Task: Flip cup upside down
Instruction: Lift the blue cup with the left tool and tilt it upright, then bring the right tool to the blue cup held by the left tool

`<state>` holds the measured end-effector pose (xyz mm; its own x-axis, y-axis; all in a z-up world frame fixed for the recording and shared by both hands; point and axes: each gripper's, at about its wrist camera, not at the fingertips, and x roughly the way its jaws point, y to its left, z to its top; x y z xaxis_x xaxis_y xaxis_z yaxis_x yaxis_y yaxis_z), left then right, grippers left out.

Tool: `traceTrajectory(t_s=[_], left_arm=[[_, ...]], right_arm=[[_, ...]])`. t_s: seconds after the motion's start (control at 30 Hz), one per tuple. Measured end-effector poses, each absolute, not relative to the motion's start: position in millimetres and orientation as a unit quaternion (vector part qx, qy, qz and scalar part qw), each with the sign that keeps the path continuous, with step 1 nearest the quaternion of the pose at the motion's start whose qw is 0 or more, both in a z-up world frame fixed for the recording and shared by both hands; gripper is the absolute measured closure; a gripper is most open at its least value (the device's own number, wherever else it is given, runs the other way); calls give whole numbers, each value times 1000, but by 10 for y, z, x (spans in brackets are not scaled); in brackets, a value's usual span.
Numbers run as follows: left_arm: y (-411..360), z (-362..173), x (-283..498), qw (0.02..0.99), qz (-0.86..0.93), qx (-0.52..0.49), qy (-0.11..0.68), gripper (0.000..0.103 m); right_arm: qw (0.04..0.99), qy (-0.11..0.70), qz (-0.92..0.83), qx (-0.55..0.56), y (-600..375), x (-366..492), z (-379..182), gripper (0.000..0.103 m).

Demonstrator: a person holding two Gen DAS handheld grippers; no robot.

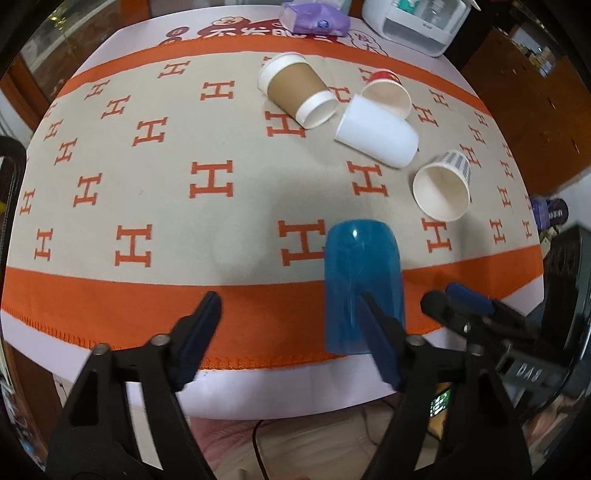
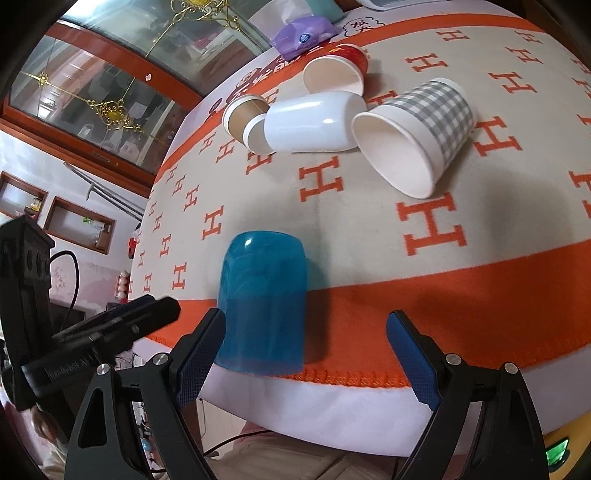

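Observation:
A translucent blue cup (image 1: 364, 286) stands upside down, mouth on the cloth, near the table's front edge; it also shows in the right wrist view (image 2: 263, 301). My left gripper (image 1: 290, 319) is open and empty, its right finger just in front of the cup. My right gripper (image 2: 306, 345) is open and empty, its left finger beside the cup's lower left; it also shows from the left wrist view (image 1: 458, 301). Four more cups lie on their sides farther back: a brown sleeved cup (image 1: 297, 90), a white cup (image 1: 376, 131), a red cup (image 1: 386, 92) and a grey checked cup (image 1: 443, 184).
The table carries an orange and beige cloth with H marks (image 1: 210, 181). A purple tissue pack (image 1: 314, 18) and a white appliance (image 1: 417, 22) sit at the far edge. A glass cabinet (image 2: 110, 74) stands beyond the table.

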<state>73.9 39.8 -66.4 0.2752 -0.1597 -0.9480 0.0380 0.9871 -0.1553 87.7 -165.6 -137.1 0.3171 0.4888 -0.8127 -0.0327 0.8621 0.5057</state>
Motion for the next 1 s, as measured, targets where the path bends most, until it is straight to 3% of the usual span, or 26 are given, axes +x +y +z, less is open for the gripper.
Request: traceTrajectory(t_s=[0.1,0.2,1.0], left_arm=[[355,-798,764,782,-86,-57,614,53],[316,-888,780,776,-97,-60,621,57],[475,-863,798,790,-83,-54,605,57]], right_arm=[[783,565,169,201,-1597,920,-1375,13],[779,569,169,200,-1579,925,-1404,13],[773,573,181,202,-1491,944,-1379,13]])
